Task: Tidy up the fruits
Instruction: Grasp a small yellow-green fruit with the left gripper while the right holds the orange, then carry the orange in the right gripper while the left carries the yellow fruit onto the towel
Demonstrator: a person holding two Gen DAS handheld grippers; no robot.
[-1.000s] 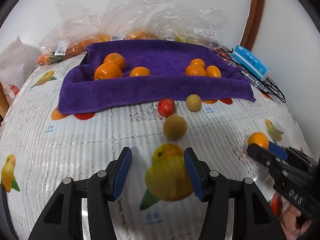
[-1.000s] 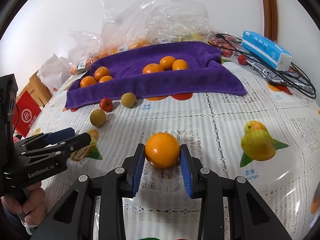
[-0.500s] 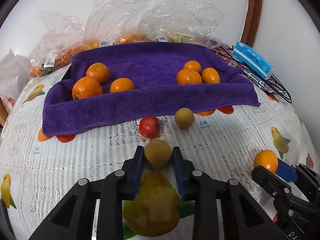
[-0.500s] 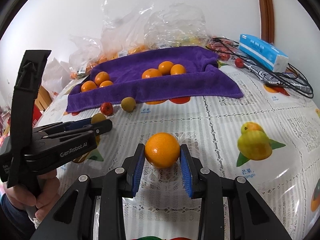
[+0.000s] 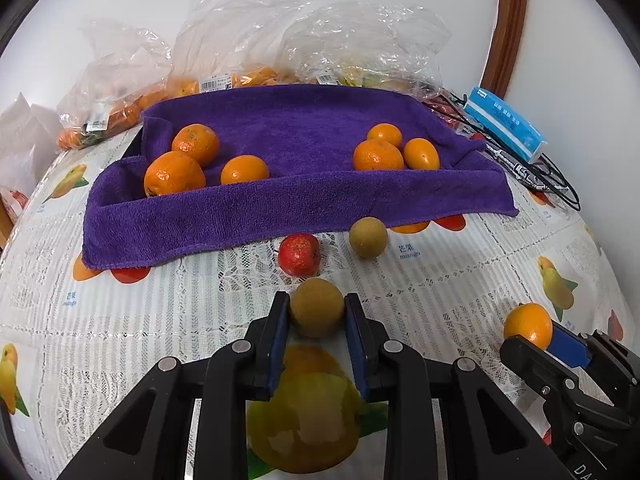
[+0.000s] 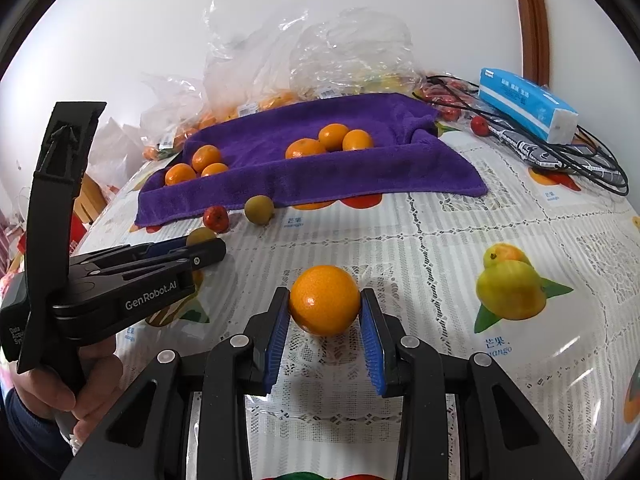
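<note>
Just short of the purple towel (image 5: 304, 208), we are clamping a brown fruit (image 5: 316, 307) in the left gripper (image 5: 316, 322) and an orange (image 6: 324, 300) in the right gripper (image 6: 325, 330), aiming to lift both straight up, squeezing gently.

Home dining table, fruit-print tablecloth (image 6: 460, 240), grocery bags (image 5: 248, 32) of fruit, tissue pack (image 6: 528, 104)

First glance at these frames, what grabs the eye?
The purple towel at the table's far side, holding two clusters of oranges. Nearer, the left hand-held gripper clamps a round brownish-green fruit, and the right hand-held gripper clamps a bright orange.
</note>
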